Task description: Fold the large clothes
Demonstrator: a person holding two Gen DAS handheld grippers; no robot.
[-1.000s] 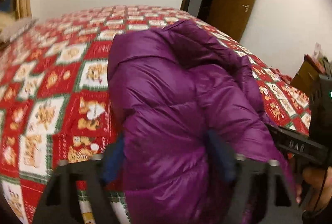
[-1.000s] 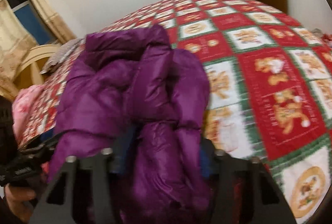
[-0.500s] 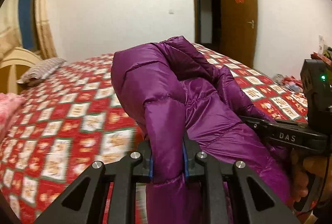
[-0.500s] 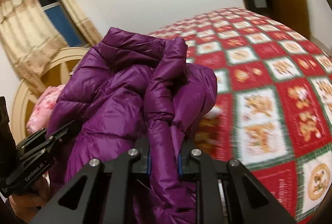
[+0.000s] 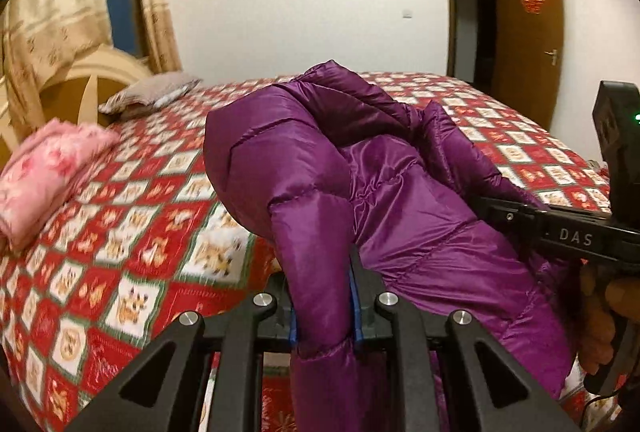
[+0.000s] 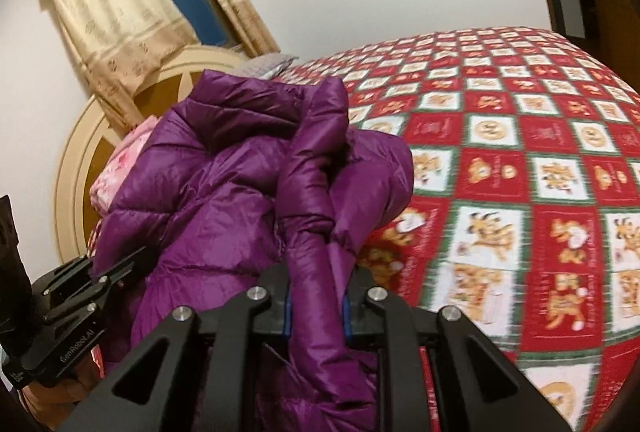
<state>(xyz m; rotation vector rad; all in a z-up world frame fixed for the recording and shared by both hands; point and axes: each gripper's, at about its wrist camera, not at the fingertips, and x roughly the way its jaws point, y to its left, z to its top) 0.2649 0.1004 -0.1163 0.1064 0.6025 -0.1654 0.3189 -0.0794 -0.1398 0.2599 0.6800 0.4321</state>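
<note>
A purple puffer jacket (image 5: 392,199) hangs bunched between my two grippers, lifted above the bed. My left gripper (image 5: 323,306) is shut on a fold of the jacket's near edge. My right gripper (image 6: 315,306) is shut on another fold of the jacket (image 6: 224,199). The right gripper also shows at the right of the left wrist view (image 5: 568,232), and the left gripper at the lower left of the right wrist view (image 6: 80,292). The jacket's lower part is hidden below both views.
A bed with a red, white and green patterned quilt (image 5: 132,240) (image 6: 540,191) lies under the jacket. A folded pink blanket (image 5: 48,171) and a grey pillow (image 5: 152,91) lie by the headboard (image 6: 80,159). A brown door (image 5: 528,31) stands open at the far right.
Both grippers went from open around the jacket to shut on its folds, then lifted it off the bed. The views tilted up, showing more of the room.
</note>
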